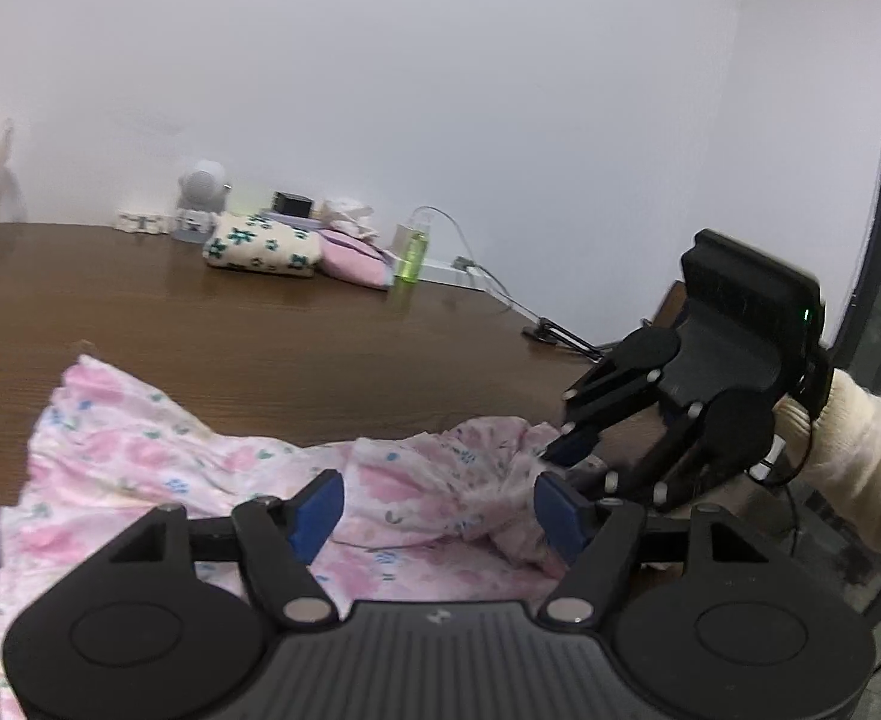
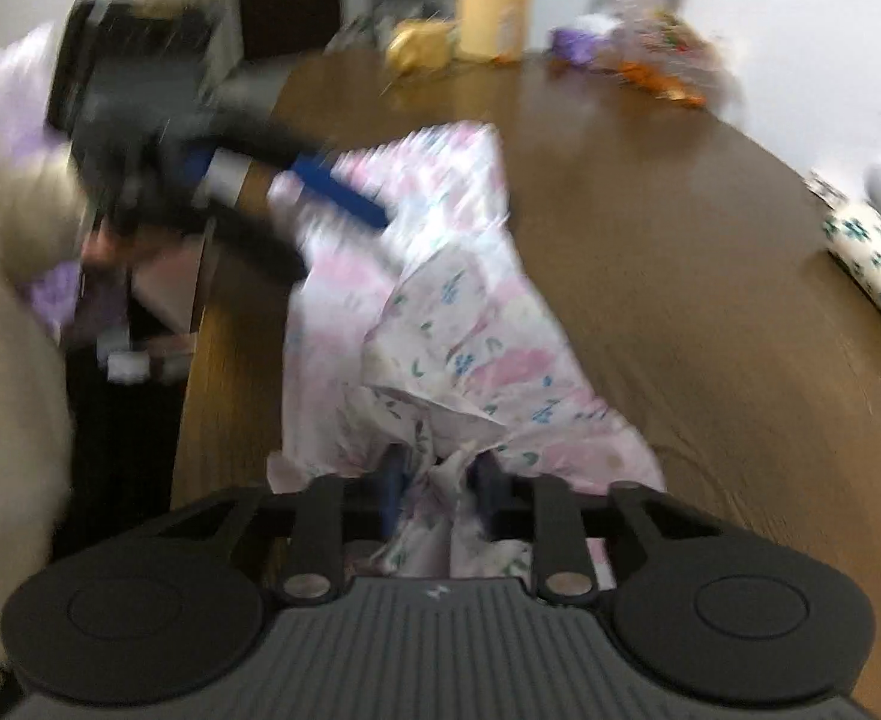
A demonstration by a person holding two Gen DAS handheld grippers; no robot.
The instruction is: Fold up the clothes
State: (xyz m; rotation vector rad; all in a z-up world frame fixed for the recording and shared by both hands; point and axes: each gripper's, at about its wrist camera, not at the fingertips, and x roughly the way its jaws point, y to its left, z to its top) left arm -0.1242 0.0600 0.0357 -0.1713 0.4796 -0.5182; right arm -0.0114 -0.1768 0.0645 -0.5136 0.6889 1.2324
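Note:
A pink floral garment (image 1: pixel 212 480) lies crumpled on the brown wooden table (image 1: pixel 272 348), near its front edge. In the left wrist view my left gripper (image 1: pixel 440 513) hangs open just above the cloth, with its blue pads wide apart and nothing pressed between them. My right gripper (image 1: pixel 568 459) comes in from the right, held by a hand in a cream sleeve, its tips at the garment's right end. In the blurred right wrist view the right gripper (image 2: pixel 440 483) is shut on a bunched fold of the garment (image 2: pixel 476 360). The left gripper's blue finger (image 2: pixel 344 195) rests over the cloth's far end.
At the back of the table lie a folded cream cloth with green flowers (image 1: pixel 260 249), a pink pouch (image 1: pixel 353 261), a green bottle (image 1: pixel 410 252), a white figurine (image 1: pixel 200 201) and a cable (image 1: pixel 500 291). A yellow bottle (image 2: pixel 494 0) and snack packets (image 2: pixel 650 54) stand at the far end. The table edge (image 2: pixel 194 360) runs close to the garment.

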